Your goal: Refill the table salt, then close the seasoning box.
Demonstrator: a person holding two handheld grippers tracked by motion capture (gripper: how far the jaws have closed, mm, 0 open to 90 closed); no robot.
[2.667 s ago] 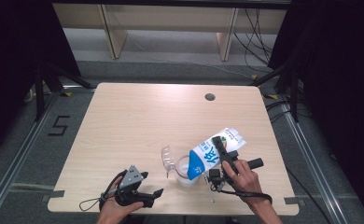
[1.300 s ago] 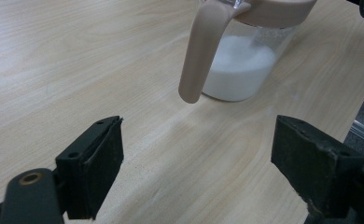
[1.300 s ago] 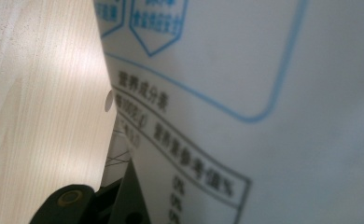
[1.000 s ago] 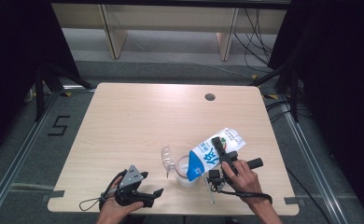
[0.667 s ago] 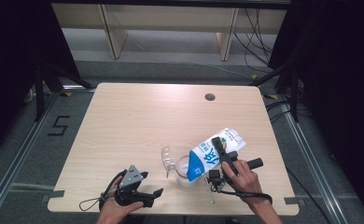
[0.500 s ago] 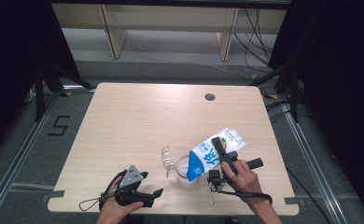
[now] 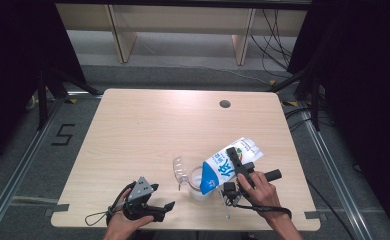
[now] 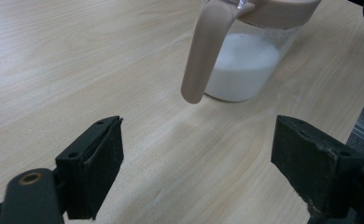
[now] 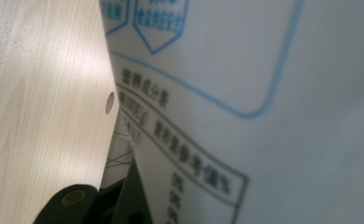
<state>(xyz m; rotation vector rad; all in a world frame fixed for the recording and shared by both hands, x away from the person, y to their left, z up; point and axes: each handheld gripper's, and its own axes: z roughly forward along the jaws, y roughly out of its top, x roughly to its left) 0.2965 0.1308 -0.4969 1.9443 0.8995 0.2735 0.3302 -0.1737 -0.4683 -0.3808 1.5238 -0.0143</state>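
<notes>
A blue and white milk carton (image 7: pixel 228 164) is tipped on a slant above a clear jug (image 7: pixel 197 181), near the front edge of the bench (image 7: pixel 148 125), right of centre. My right gripper (image 7: pixel 237 165) has its fingers closed on the carton's body, holding it with the blue end lowest, over the jug's mouth. The carton carries large white characters on its blue band, too small to read in the high view. In the right gripper view the carton's white side (image 9: pixel 264 93) is very close, printed with blue outlined badges and columns of dark characters inside a frame; the print is blurred and I cannot read it.

The jug stands upright, with white milk in its lower part (image 8: pixel 243 67) and a beige handle (image 8: pixel 203 56) and rim. Its clear lid (image 7: pixel 179 169) is swung open to the left.

My left gripper (image 7: pixel 150 205) rests low at the bench's front edge, left of the jug and apart from it. Its fingers (image 8: pixel 94 165) are spread wide and hold nothing, pointing toward the jug's handle.

The back and left of the bench are bare wood, with a small round hole (image 7: pixel 225 104) near the far edge. Dark floor and cables (image 7: pixel 303 115) lie beyond the right edge.
</notes>
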